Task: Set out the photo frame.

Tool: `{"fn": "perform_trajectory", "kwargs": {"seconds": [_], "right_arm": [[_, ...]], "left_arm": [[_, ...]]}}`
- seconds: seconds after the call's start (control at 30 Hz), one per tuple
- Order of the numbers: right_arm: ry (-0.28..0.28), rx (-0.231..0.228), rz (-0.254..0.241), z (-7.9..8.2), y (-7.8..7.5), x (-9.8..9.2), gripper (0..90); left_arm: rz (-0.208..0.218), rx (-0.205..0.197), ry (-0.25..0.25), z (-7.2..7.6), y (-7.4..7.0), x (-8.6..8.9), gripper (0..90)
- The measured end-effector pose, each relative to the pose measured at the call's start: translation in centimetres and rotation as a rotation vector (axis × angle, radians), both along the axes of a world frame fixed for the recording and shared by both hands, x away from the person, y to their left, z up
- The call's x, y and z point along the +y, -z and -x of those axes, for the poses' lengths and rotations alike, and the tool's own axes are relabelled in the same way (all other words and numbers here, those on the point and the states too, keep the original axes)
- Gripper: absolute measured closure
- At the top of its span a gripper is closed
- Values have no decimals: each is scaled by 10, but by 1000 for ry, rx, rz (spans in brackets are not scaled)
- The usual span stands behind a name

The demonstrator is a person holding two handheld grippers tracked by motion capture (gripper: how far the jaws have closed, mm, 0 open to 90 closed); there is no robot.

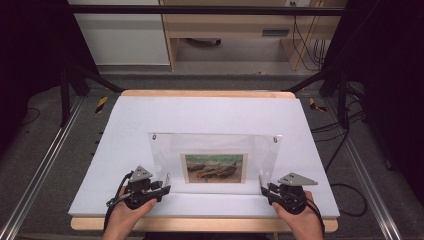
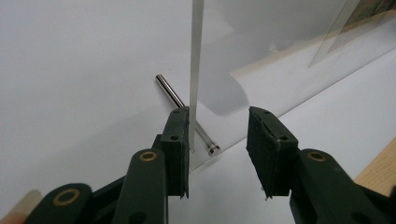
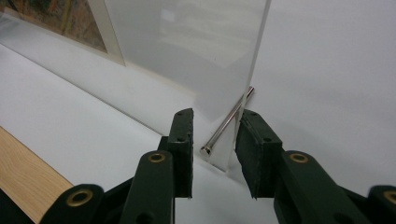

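While the clear acrylic frame (image 1: 215,157) stands upright on the white surface (image 1: 200,112) with a small boat picture (image 1: 214,167) inside, each gripper sits at one of its lower near corners. The left gripper (image 2: 218,140) is partly open: the panel's edge runs just inside its left jaw, touching or nearly so, while the right jaw stands clear. The right gripper (image 3: 215,140) is likewise partly open around the other corner and its metal pin (image 3: 227,120), neither jaw visibly pressing.

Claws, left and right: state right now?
Left claw: open, acrylic frame edge between jaws, touching one.
Right claw: open, astride the frame's corner and pin.
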State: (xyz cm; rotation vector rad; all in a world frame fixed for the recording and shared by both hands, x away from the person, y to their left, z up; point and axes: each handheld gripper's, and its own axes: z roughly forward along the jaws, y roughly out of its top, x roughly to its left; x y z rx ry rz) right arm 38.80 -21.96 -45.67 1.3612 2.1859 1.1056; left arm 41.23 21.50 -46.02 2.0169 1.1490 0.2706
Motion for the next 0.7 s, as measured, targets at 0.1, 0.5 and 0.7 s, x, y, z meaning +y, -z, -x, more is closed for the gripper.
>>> {"fn": "perform_trajectory", "kwargs": {"seconds": [0.1, 0.5, 0.7], "right_arm": [[1, 0, -1, 0, 0, 0, 676], [0, 3, -4, 0, 0, 0, 675], [0, 4, -5, 0, 0, -1, 675]], "left_arm": [[4, 2, -2, 0, 0, 0, 592], [10, 7, -3, 0, 0, 1, 588], [11, 7, -2, 0, 0, 1, 588]]}}
